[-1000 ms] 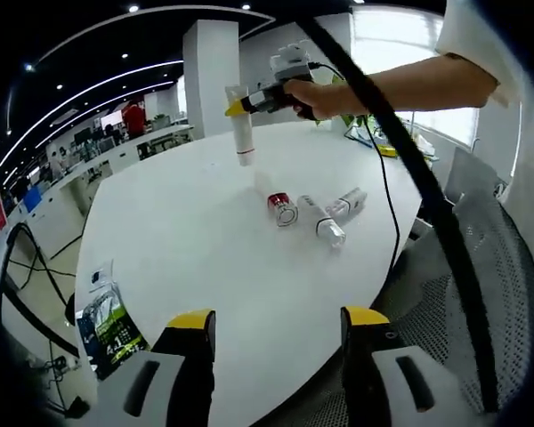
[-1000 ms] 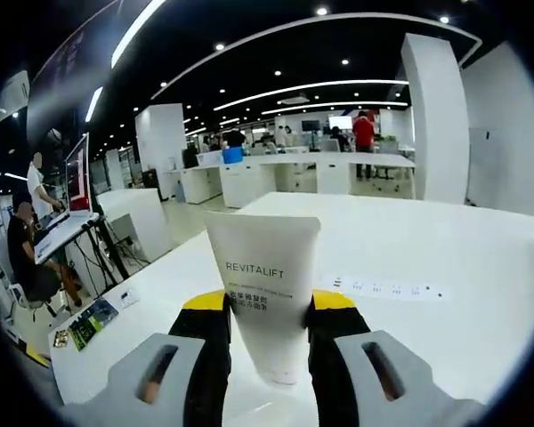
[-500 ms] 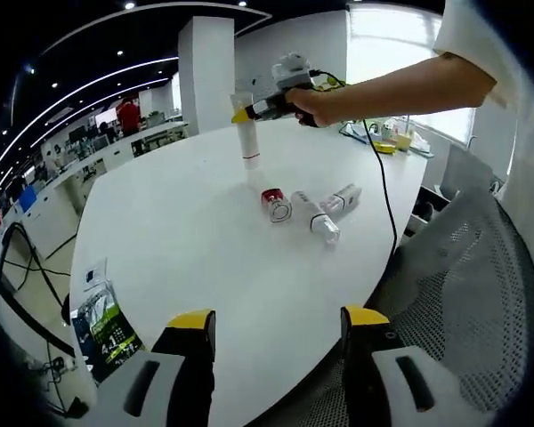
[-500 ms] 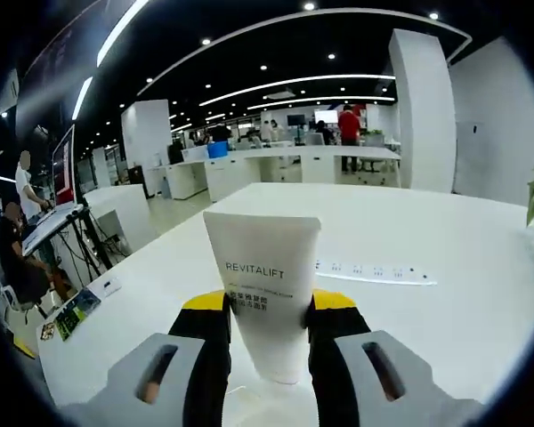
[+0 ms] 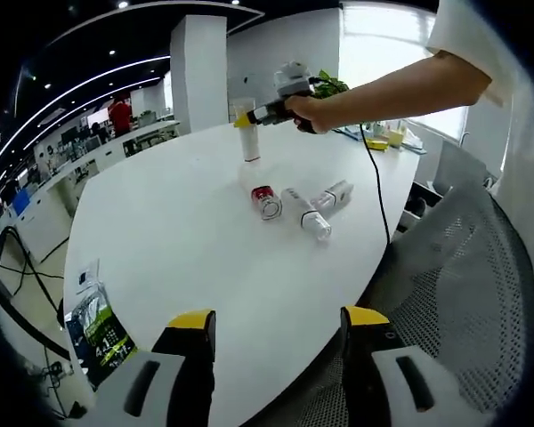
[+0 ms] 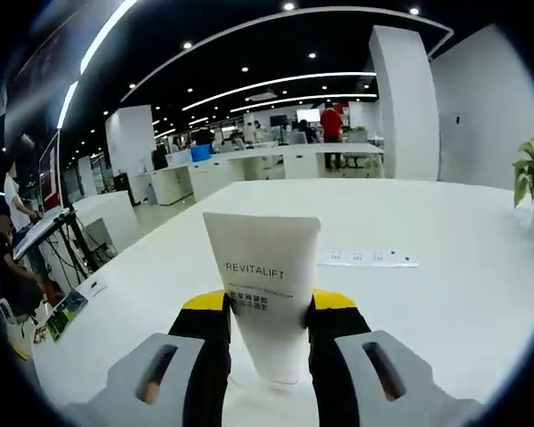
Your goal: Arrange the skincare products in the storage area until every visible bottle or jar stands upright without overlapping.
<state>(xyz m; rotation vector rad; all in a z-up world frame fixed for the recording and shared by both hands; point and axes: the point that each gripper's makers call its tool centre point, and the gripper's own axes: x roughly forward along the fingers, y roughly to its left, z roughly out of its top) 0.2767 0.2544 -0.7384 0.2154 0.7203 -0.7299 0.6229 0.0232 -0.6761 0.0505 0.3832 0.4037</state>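
A white round table (image 5: pixel 187 258) fills an open office. The right gripper (image 6: pixel 268 311) is clenched on a white REVITALIFT tube (image 6: pixel 263 285), cap down. The left gripper (image 5: pixel 271 342) hangs unclenched; at its 12 o'clock lie a red-capped jar (image 5: pixel 265 202) and two toppled bottles (image 5: pixel 313 210).

One tube (image 6: pixel 262 294), one jar (image 5: pixel 265 202), two lying bottles (image 5: pixel 305 213) (image 5: pixel 335 195).

white tube (image 6: pixel 262 294), white table (image 5: pixel 178 231)

Bright ceiling strips and spotlights light the room evenly; a window (image 5: pixel 392 53) blows out white, the counter (image 5: pixel 187 240) glares, and fisheye curvature bends the edges.
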